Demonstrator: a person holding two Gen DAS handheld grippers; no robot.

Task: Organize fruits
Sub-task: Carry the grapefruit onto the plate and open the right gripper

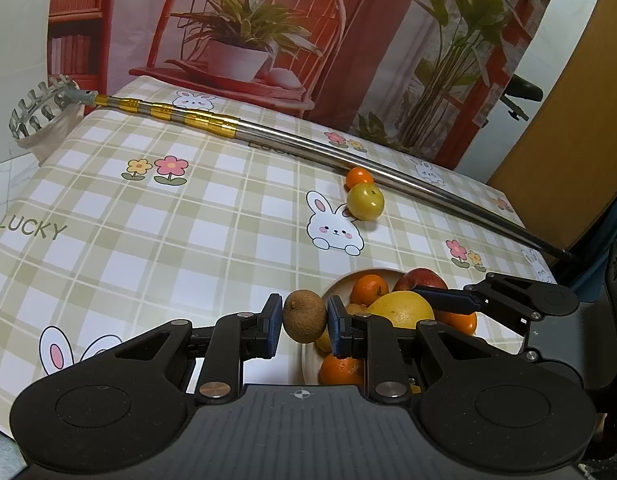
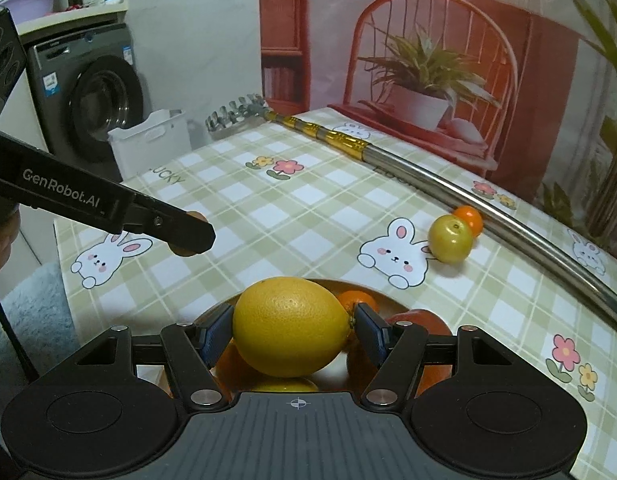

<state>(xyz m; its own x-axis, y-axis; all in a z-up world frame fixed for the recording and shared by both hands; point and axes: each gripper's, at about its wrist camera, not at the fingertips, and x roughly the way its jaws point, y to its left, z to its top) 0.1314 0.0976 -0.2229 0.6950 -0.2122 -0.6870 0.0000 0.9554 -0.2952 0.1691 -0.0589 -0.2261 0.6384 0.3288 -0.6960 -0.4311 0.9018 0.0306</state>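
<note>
My left gripper [image 1: 304, 320] is shut on a brown kiwi [image 1: 304, 315], held just left of the fruit bowl [image 1: 340, 282]. In the bowl lie oranges [image 1: 369, 289] and a red apple [image 1: 424, 278]. My right gripper [image 2: 293, 330] is shut on a large yellow lemon [image 2: 290, 326] above the bowl [image 2: 388, 305]. In the left wrist view the lemon [image 1: 400, 310] shows under one right finger [image 1: 444, 299]. A green-yellow apple [image 2: 450, 239] and a small orange [image 2: 469, 217] lie on the tablecloth beside the pole. The left gripper [image 2: 188, 236] reaches in from the left in the right wrist view.
A long metal fruit-picker pole [image 1: 308, 146] lies diagonally across the back of the checked tablecloth [image 1: 168, 220], its toothed head [image 2: 236, 114] past the far corner. Beyond the table's left edge stand a washing machine [image 2: 96, 104] and a white basket [image 2: 152, 140]. A printed backdrop hangs behind.
</note>
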